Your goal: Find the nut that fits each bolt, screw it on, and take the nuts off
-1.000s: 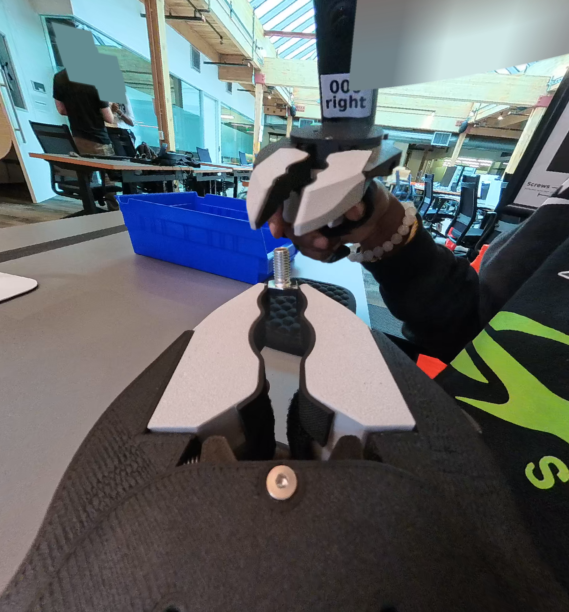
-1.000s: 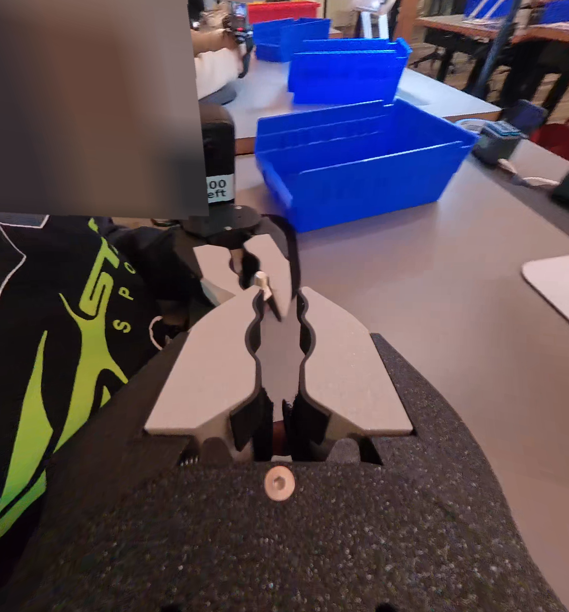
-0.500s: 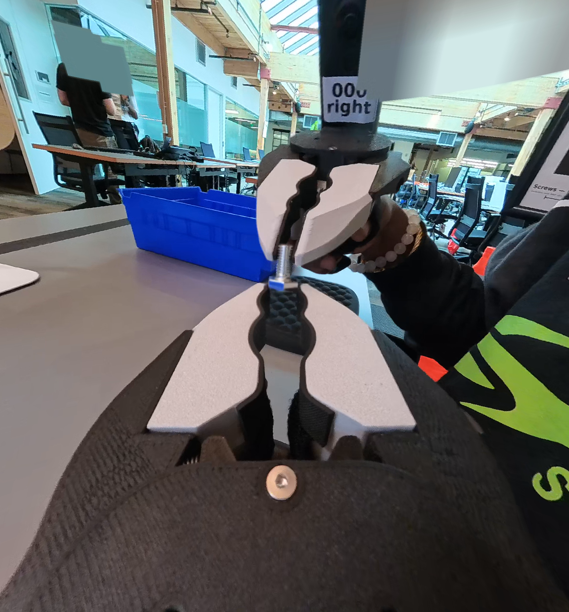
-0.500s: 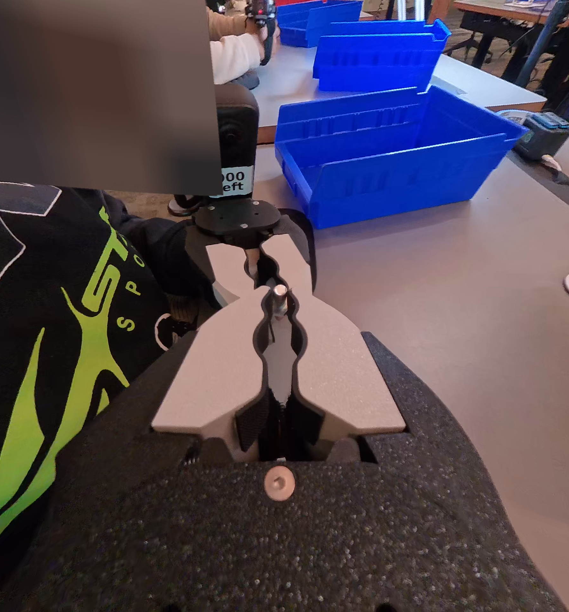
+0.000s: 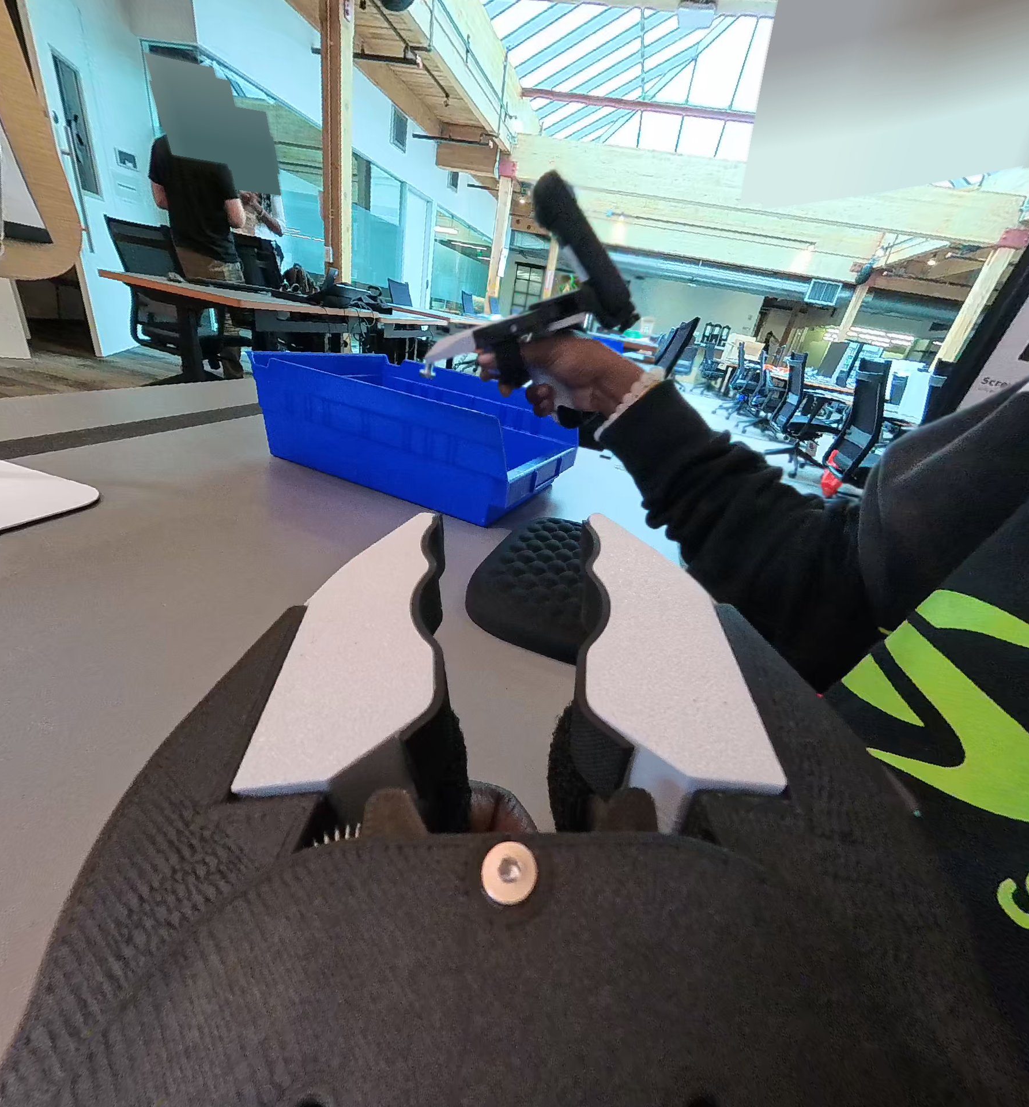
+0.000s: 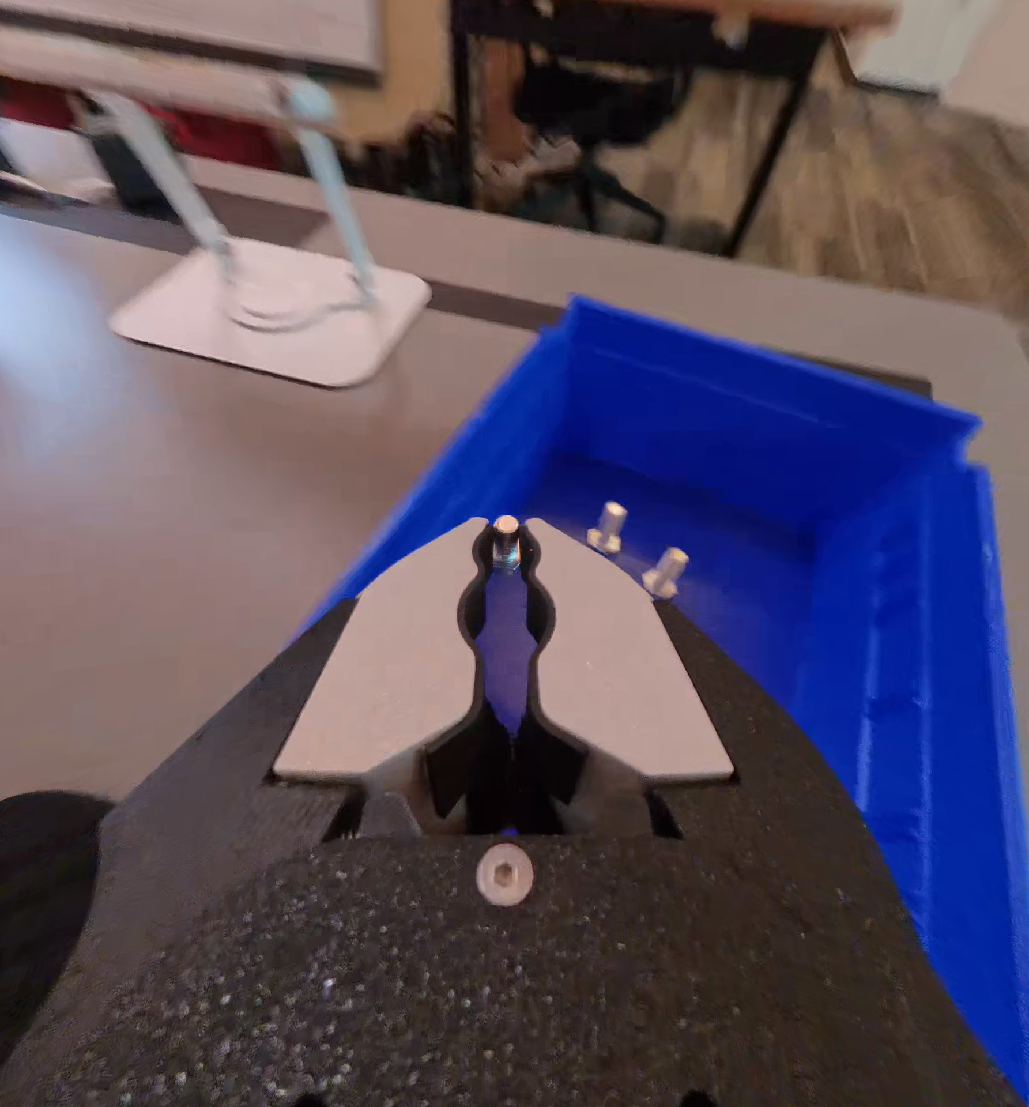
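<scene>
Open-plan office: rows of desks (image 5: 272, 296), office chairs (image 5: 859, 419), skylights (image 5: 619, 66).

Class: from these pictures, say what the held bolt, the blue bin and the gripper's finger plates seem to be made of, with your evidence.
Bolt: probably plated steel; bright silvery shine, threads.
Blue bin: moulded plastic, by its uniform colour and ribbed walls.
Finger plates: matte grey with a fine grain; printed plastic or coated metal, unclear.

Your bright metal bolt (image 6: 506, 546) gleams above the glossy blue plastic bin (image 6: 895, 575), which sits on the matt grey table (image 5: 140, 587).
</scene>
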The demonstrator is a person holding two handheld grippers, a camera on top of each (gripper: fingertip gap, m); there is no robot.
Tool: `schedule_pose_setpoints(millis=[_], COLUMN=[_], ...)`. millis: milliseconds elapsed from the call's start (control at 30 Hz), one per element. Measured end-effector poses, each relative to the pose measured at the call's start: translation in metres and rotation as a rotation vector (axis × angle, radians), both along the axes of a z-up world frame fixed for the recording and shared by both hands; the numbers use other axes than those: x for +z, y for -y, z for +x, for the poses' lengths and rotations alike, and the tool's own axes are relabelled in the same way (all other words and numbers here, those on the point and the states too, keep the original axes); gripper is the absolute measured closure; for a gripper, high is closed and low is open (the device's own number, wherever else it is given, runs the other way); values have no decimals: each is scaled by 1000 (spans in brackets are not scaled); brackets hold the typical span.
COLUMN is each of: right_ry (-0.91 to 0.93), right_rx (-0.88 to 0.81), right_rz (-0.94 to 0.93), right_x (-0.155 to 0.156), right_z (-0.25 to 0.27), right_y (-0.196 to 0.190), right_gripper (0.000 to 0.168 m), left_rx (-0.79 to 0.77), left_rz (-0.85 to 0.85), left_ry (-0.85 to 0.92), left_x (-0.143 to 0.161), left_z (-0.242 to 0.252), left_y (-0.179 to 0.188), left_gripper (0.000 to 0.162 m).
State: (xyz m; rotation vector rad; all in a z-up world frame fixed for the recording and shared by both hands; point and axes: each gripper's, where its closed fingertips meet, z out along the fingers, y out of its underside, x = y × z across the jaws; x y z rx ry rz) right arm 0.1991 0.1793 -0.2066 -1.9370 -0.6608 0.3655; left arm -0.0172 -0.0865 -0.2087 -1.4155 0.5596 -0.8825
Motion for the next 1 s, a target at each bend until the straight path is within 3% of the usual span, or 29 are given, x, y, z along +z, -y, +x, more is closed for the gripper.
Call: schedule_pose_setpoints(millis=[167, 300, 633, 800, 900, 1000], right_ry=[122, 138, 188, 192, 121, -39], right_rx=[-193, -243, -262, -266, -239, -105], right_rz=[-128, -252, -327, -274, -144, 47], right_x=[-50, -83, -102, -87, -52, 0], right_z=[44, 56, 62, 61, 46, 6], right_y=[-43, -55, -59, -57, -47, -17], right_gripper=[160, 160, 160, 155, 148, 132], left_rx=[-1, -2, 2, 19, 23, 41], left_rz=[-1, 0, 8, 24, 19, 10], left_ry=[4, 7, 5, 3, 0, -22], left_x=[0, 1, 2, 4, 6, 8], left_z=[0, -1, -1, -3, -5, -12], left_y=[0, 0, 1, 1, 2, 3], left_gripper=[119, 119, 119, 119, 119, 119])
